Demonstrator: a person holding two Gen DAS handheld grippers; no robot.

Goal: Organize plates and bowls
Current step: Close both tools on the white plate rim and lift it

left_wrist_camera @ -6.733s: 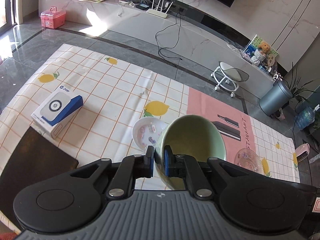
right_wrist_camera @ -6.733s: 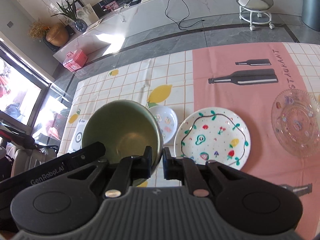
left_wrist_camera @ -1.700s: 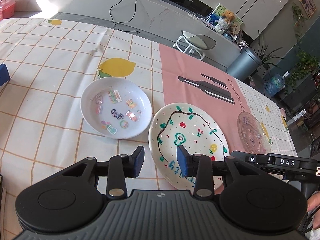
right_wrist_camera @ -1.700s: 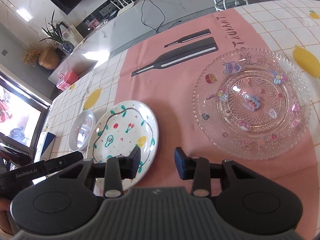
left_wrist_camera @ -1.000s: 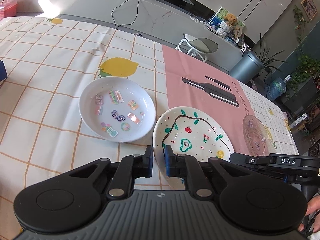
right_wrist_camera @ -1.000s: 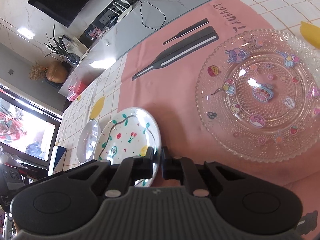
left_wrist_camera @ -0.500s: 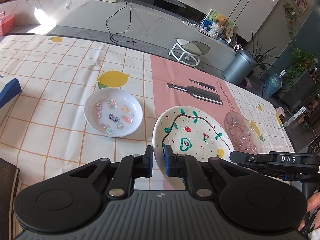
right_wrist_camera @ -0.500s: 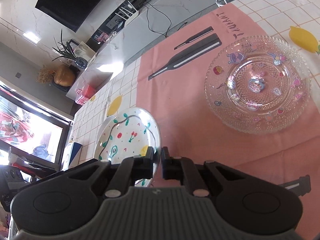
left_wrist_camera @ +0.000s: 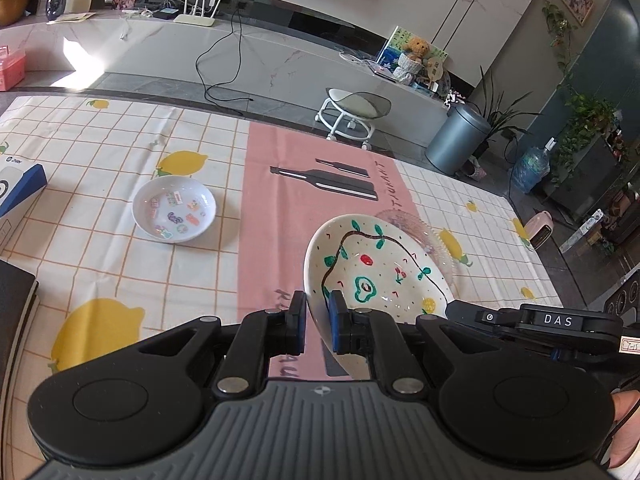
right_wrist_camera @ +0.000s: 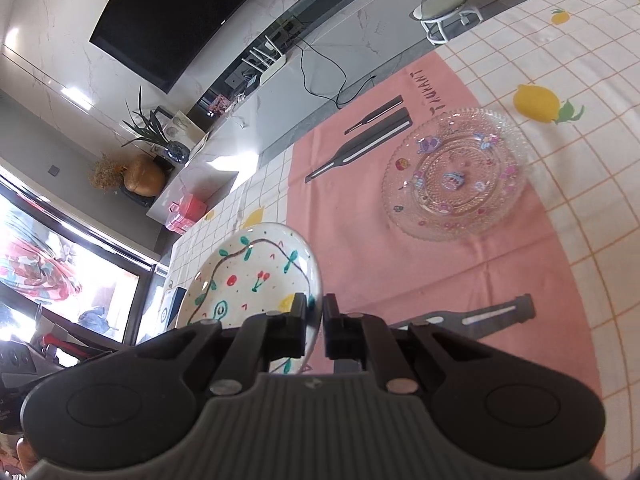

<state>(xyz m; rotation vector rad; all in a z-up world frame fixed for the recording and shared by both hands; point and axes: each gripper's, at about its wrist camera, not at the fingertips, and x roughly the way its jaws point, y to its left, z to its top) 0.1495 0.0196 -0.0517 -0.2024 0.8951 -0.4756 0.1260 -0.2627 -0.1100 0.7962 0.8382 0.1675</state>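
Left wrist view: left tongs (left_wrist_camera: 317,322) angled downward, clamped on the painted plate (left_wrist_camera: 376,276) rim, plate lifted and tilted above the worktop (left_wrist_camera: 120,264); sticker bowl (left_wrist_camera: 174,209) at 10 o'clock.

Right wrist view: right tongs (right_wrist_camera: 315,326) clamped on the plate's opposite rim; glass plate (right_wrist_camera: 454,178) at 1 o'clock on the worktop.

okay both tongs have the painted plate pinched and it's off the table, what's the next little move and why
Probably carry the painted plate sideways over the clear glass plate and lower it level. Both the left tongs and right tongs grip opposite rims, the plate hangs tilted, and the wider glass plate lies bare.
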